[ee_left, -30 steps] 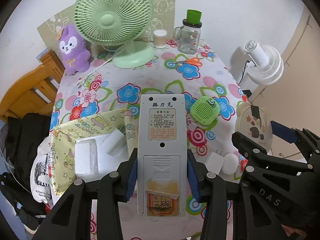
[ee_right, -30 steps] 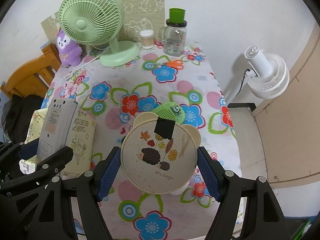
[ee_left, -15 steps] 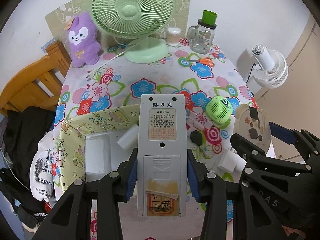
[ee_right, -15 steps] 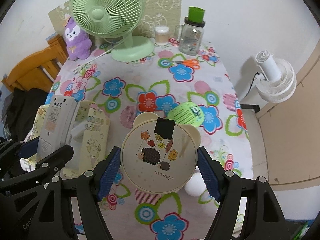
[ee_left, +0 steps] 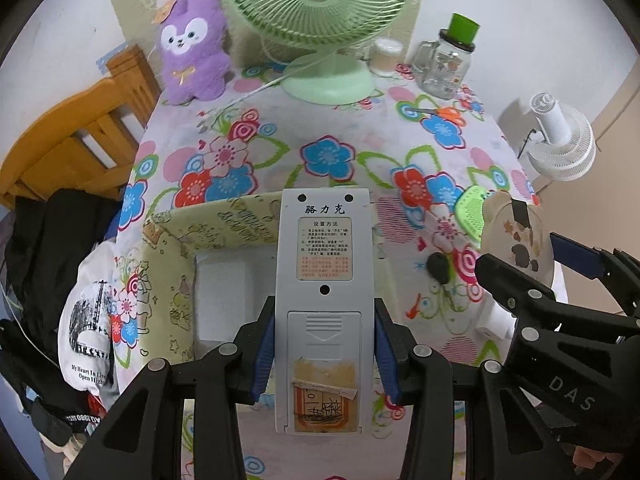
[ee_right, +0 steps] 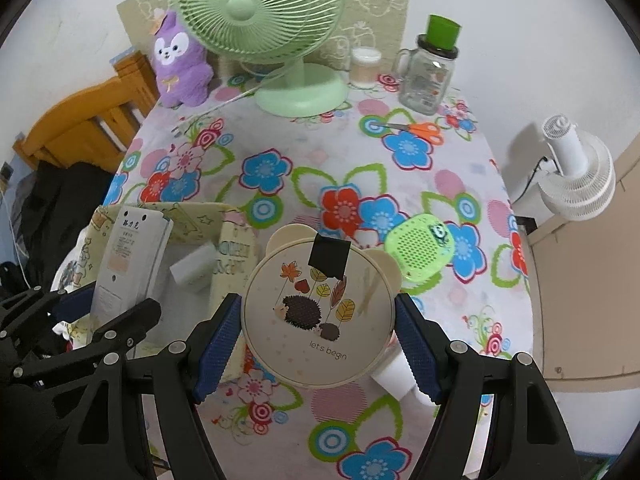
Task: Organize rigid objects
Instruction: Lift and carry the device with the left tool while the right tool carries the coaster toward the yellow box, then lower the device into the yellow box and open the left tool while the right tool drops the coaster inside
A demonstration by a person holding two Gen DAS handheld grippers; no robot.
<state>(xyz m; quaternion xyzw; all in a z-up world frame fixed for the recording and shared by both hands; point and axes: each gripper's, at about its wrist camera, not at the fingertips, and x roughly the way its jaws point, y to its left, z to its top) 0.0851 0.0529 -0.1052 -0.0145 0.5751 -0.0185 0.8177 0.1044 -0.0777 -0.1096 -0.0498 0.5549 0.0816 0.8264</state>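
We see both grippers tilted steeply down over the table's [ee_right: 472, 184] near edge: left gripper [ee_left: 324, 354] clamps the grey remote [ee_left: 324, 280], right gripper [ee_right: 318, 344] clamps the round hedgehog tin [ee_right: 318, 316], possibly a mirror.

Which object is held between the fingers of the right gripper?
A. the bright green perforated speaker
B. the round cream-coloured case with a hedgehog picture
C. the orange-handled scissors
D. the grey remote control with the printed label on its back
B: in the right wrist view the right gripper has its blue fingers pressed on both sides of the round cream-coloured case with a hedgehog picture.
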